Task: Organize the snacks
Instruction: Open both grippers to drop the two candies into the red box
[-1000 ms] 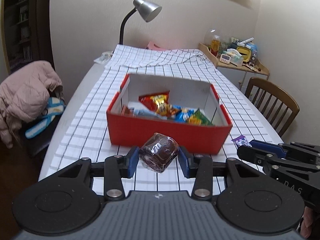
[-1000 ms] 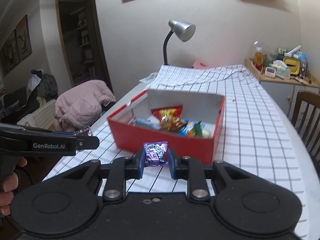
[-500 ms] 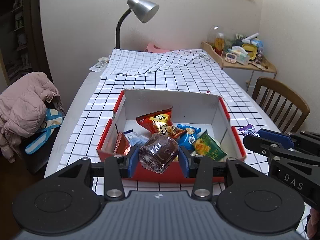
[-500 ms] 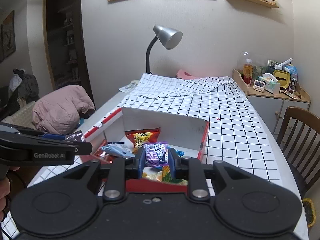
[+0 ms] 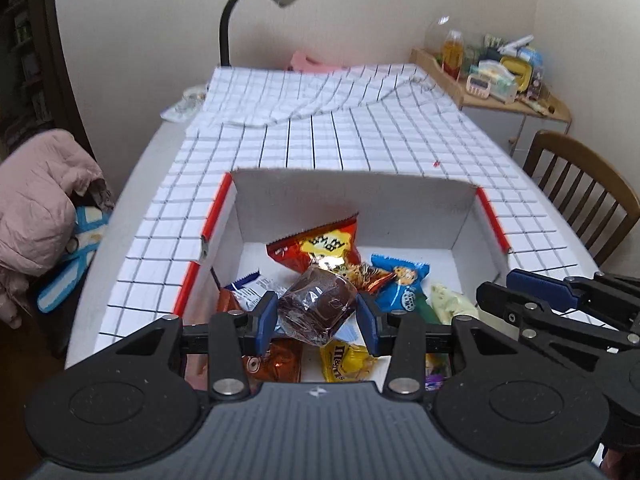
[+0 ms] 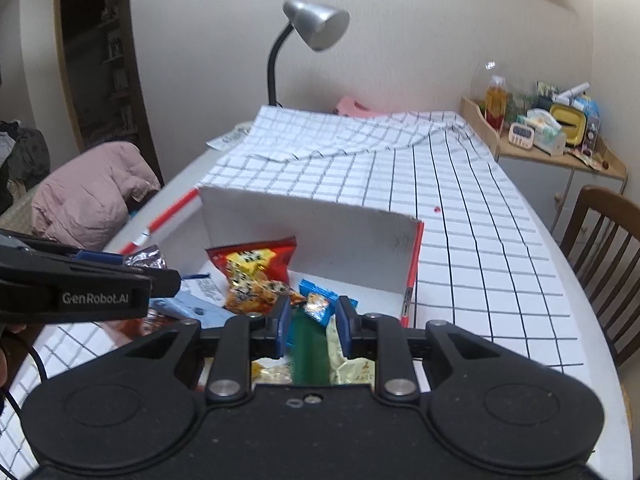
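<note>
A red box [image 5: 493, 222] with white inner walls holds several snack packets, among them a red chip bag [image 5: 320, 248] and a blue cookie packet [image 5: 402, 286]. My left gripper [image 5: 318, 318] is shut on a brown wrapped cake [image 5: 318, 306] and holds it over the box's near part. My right gripper [image 6: 310, 320] hangs over the box [image 6: 414, 264] with its jaws apart and nothing between them. A purple packet [image 5: 434, 380] shows low in the box in the left wrist view. The right gripper also shows in the left wrist view [image 5: 532, 294].
The box stands on a white table with a checked cloth [image 5: 360, 140]. A grey desk lamp [image 6: 316, 24] stands at the far end. A wooden chair [image 6: 600, 256] is on the right, a pink jacket [image 5: 36, 200] on the left, a cluttered side shelf [image 6: 552, 132] at the back right.
Both grippers have moved forward over the box. The right gripper has opened and no longer holds the purple packet. The left gripper still holds the brown cake.
</note>
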### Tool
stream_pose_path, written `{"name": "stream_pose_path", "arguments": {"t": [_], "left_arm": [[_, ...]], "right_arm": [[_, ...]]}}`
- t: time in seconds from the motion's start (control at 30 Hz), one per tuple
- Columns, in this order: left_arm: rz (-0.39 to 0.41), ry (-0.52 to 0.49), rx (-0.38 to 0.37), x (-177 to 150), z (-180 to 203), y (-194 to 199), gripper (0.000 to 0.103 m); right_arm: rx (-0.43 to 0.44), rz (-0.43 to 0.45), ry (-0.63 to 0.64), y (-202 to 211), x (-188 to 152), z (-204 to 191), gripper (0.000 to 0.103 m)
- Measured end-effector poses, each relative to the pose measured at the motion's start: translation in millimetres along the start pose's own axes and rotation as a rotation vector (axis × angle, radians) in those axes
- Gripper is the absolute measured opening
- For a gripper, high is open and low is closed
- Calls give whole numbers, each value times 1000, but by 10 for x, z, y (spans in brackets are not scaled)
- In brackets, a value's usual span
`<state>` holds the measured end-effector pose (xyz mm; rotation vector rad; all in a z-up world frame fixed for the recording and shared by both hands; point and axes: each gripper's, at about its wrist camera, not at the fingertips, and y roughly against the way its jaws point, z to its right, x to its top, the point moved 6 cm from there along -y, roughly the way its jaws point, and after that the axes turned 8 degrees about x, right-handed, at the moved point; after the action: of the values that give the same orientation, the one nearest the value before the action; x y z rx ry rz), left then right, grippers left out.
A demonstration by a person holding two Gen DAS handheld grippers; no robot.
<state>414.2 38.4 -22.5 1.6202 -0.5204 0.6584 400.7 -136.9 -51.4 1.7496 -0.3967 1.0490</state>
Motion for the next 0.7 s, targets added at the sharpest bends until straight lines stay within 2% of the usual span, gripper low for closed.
{"name": "stream_pose_path", "arguments": {"t": [0.27,0.47,0.53,0.6,0.7], "left_arm": [[-79,-23,11,-51,68,-443,42],[-88,-46,15,-79,96,-563,42],[-89,-47,14,-81,101,-576,46],[-84,-41,12,-80,91,-571,58],[-71,-44,17,-77,92,-540,59]], "right_arm": [[3,-69,-16,-293,-125,98,25],[13,-84,-21,-362,-175,115,29],[18,-87,-25,-368,-186,114,30],[23,-92,-23,-374,-193,109,31],[23,-90,-18,-352,-204,86,34]]}}
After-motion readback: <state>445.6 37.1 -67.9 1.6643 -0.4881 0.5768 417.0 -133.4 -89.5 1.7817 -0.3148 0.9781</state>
